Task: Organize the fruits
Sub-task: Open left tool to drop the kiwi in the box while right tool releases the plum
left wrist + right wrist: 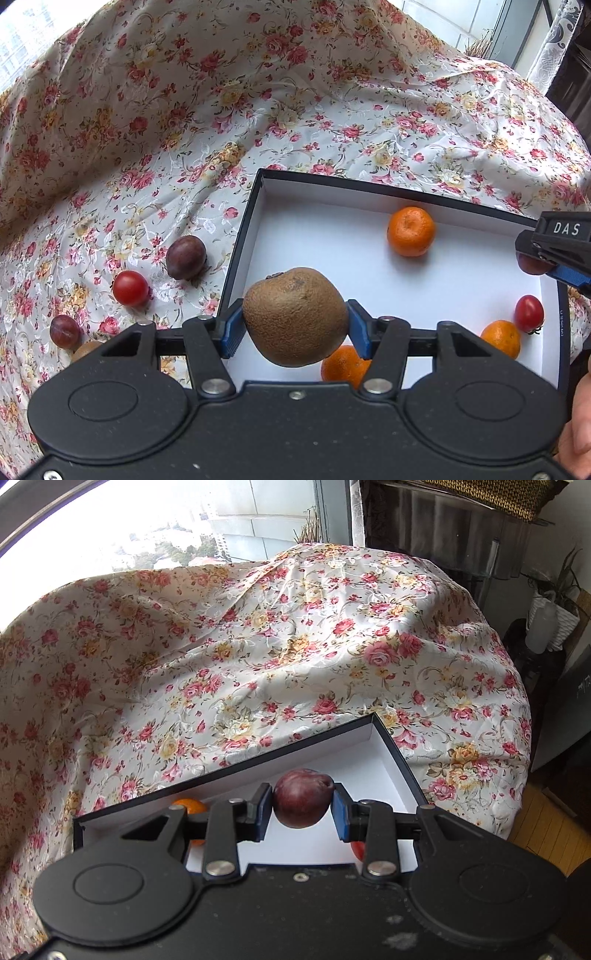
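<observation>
My left gripper is shut on a brown kiwi, held above the near left part of a black box with a white inside. In the box lie three oranges and a cherry tomato. My right gripper is shut on a dark plum, held over the box. It also shows in the left wrist view at the box's right side. On the cloth left of the box lie a plum, a tomato, another plum and a partly hidden kiwi.
A floral cloth covers the surface and rises in folds behind the box. A window lies beyond. Dark furniture and a plant pot stand to the right, with wooden floor below.
</observation>
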Motion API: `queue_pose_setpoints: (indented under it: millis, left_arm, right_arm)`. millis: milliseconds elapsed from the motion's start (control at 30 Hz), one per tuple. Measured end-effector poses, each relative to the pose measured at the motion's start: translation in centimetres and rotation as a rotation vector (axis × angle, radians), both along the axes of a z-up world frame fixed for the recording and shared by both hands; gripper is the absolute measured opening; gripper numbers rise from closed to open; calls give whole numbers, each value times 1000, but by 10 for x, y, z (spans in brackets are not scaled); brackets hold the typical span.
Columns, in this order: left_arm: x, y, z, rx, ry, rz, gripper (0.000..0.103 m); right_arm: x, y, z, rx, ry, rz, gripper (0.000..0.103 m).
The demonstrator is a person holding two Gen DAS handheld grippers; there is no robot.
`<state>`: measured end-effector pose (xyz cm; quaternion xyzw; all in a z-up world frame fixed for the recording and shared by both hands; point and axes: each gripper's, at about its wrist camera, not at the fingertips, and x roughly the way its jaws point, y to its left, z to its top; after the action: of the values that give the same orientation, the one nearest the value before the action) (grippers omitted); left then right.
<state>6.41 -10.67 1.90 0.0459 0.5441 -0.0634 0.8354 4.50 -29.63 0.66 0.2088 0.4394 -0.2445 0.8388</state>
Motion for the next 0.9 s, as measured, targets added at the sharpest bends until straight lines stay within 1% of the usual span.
queue_pose_setpoints:
  millis: [167,267,333,433,500,567,733,900]
  left_arm:
    - [1,-3,-2,-2,-1,-2,61]
    - [4,-2,-4,-20,16,3,61]
    - [3,-2,-3,-27,4,3,61]
    - [1,-4,3,2,-38,-7,62]
    - [1,-3,3,7,-35,-6,63]
    - [2,-3,0,8,-17,-8,63]
    - [3,-2,-5,24,4,-8,63]
    - [2,0,-6,29,20,-18,63]
  right_arm:
    - [0,7,0,-11,8,50,36]
    - [0,7,1,-12,7,62,36]
    - [0,8,2,-23,13,75,36]
    - [1,9,2,-53,32,93,37]
    - [1,11,3,-59,29,98,37]
    - [0,10,4,-41,21,95,37]
    - [2,6,0,32,33,86,37]
    - [1,1,1,60,27,57,37]
